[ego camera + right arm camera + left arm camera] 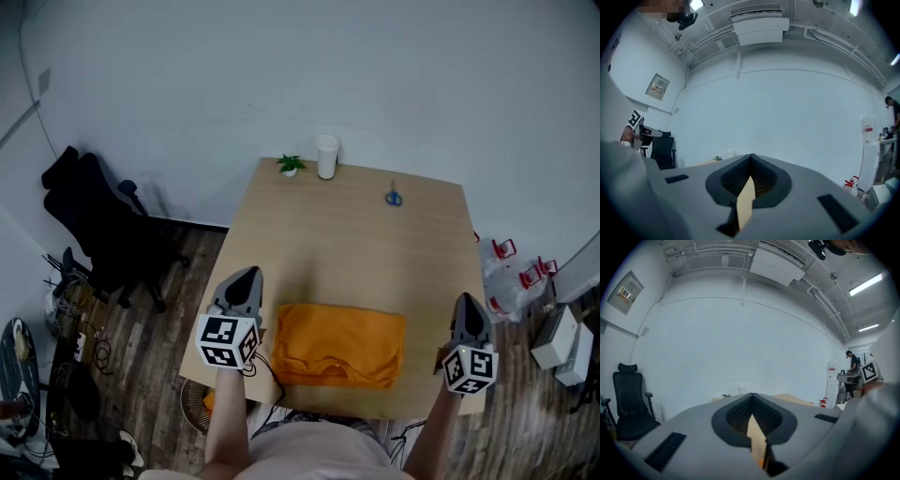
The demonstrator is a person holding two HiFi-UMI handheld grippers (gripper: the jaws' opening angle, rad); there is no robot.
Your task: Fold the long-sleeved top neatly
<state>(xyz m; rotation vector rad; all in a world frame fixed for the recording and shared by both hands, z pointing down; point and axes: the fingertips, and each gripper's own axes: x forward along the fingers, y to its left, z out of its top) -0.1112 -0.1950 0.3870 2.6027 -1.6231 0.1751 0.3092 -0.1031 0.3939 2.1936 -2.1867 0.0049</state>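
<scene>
Orange cloth, the long-sleeved top [337, 345], lies folded into a flat rectangle on the near part of the wooden desk [356, 234], close to the person's edge. It sits between the two grippers and, as far as the head view shows, touches neither.

The left gripper [247, 277] is held just beside the top's left edge, over the desk's left side, with its marker cube [228, 341] toward the person. In the left gripper view its jaws are pressed together with nothing between them. Only a sliver of desk and a speck of orange show in the gap beneath.

The right gripper [467, 304] is at the desk's right edge, a little apart from the top, with its own marker cube [470, 368] nearest the person. Its jaws are also pressed together and empty in the right gripper view. Both grippers point roughly level toward the far white wall.

At the desk's far edge stand a small potted plant [291, 165] and a white cup [326, 157] side by side, and blue-handled scissors [394, 198] lie to their right. A black office chair [103, 225] stands on the wooden floor to the left.
</scene>
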